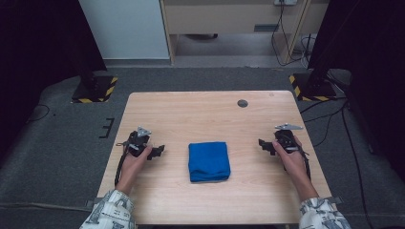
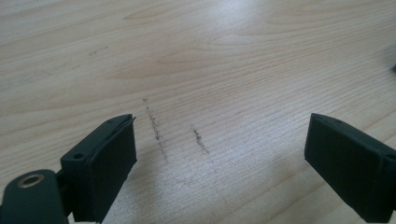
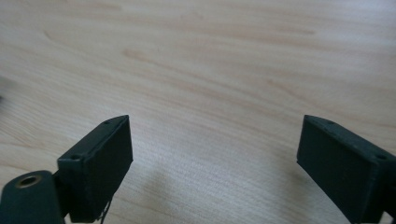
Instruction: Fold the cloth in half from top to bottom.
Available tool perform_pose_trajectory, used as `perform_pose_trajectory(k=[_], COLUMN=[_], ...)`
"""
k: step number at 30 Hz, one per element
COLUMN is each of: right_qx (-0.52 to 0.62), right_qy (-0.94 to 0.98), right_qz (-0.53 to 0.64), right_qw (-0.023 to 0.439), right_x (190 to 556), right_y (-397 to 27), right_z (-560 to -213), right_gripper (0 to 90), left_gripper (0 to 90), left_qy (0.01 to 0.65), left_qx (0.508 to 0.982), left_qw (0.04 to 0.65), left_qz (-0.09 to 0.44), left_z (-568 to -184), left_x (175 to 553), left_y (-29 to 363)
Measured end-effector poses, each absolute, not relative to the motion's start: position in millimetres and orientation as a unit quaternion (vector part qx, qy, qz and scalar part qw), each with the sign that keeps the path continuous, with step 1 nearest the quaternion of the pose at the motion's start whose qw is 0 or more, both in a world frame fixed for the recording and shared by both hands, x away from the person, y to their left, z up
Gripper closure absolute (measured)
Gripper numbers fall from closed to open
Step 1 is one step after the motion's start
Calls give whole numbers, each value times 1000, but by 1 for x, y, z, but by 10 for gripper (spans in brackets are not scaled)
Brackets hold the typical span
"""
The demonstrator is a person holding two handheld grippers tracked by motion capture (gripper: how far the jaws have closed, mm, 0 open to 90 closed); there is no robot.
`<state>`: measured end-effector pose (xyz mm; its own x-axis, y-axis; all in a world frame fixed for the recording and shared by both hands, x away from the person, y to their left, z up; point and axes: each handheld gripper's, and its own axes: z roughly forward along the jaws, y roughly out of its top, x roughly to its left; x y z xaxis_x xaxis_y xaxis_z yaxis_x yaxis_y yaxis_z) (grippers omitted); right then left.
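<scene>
I am holding my left claw (image 1: 160, 151) and my right claw (image 1: 261, 143) low over the wooden table (image 1: 200, 112), each with its jaws spread wide around nothing but bare wood. The folded blue cloth (image 1: 208, 161) is lying between them, near both and touching neither, right of my left claw.

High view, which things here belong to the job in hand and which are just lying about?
In the job: folded blue cloth; left gripper and right gripper, both open, either side of it.
Lying about: dark round disc near the table's far edge.
</scene>
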<state>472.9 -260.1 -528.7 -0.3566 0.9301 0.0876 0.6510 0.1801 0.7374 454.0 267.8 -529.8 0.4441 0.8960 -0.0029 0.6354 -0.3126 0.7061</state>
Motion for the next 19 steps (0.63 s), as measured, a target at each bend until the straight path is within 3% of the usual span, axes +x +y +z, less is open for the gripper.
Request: perform_pose_trajectory(k=[8,19], right_qx=[533,498], right_qy=[754,778], right_qz=[313,323], right_qw=[225,206], right_x=[473,454], right_y=[-239,-235], right_z=[-540,-540], right_gripper=[31,31], left_gripper=[45,22], left_qy=[485,478], left_qx=[787,792], left_qw=[324,324], left_qz=[203,199], left_z=[-537,-538], left_x=[452,449], left_y=[262,261])
